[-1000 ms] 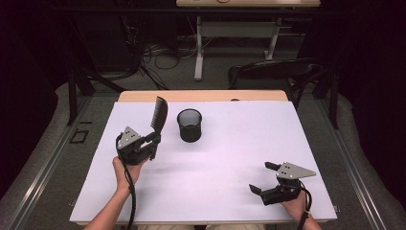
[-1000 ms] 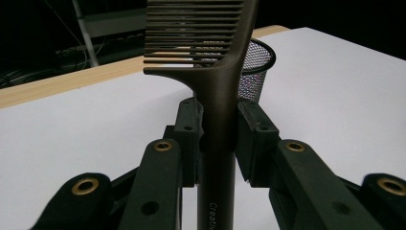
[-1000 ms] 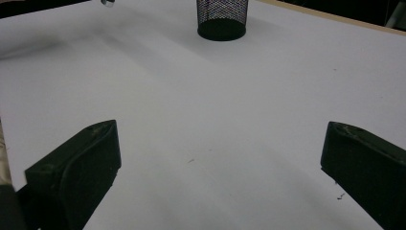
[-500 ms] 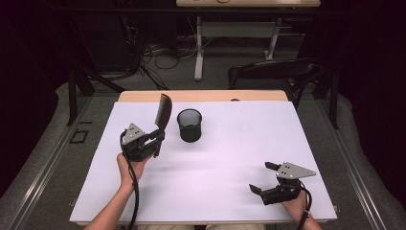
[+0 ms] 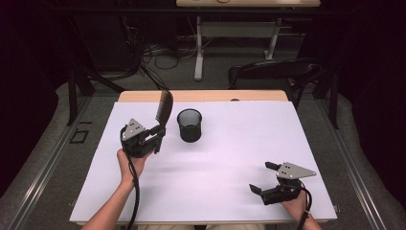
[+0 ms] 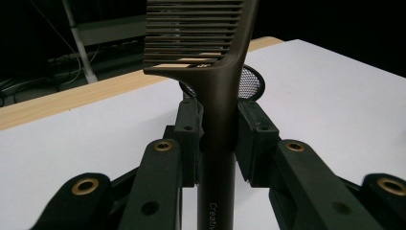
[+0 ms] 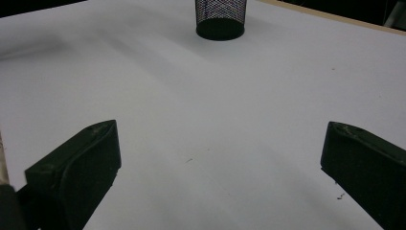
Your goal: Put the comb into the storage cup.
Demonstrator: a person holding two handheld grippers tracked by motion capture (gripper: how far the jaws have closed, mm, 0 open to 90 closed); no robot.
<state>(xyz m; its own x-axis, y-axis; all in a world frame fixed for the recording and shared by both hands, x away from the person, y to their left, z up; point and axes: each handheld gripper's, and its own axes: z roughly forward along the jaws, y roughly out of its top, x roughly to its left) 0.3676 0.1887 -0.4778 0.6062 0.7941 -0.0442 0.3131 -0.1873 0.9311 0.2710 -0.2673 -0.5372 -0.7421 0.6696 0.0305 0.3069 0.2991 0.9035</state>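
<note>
Dark brown plastic makes up the comb [image 5: 163,107], which the left gripper [image 5: 157,134] clamps by its handle, teeth end raised and leaning toward one o'clock in the high view. In the left gripper view the comb [image 6: 218,72] stands upright between the two pads, which press on the handle from both sides; pale lettering low on the handle reads "Creativ", the rest cut off at the frame's edge. Black wire mesh forms the cup [image 5: 189,125], upright on the white table [image 5: 239,143], just beside the comb at its three o'clock; its rim peeks out behind the handle [image 6: 251,81]. Toward five o'clock from the cup, well apart, the right gripper [image 5: 262,178] rests low near the table's near edge, jaws spread wide with nothing between them, aimed toward the cup [image 7: 220,19].
</note>
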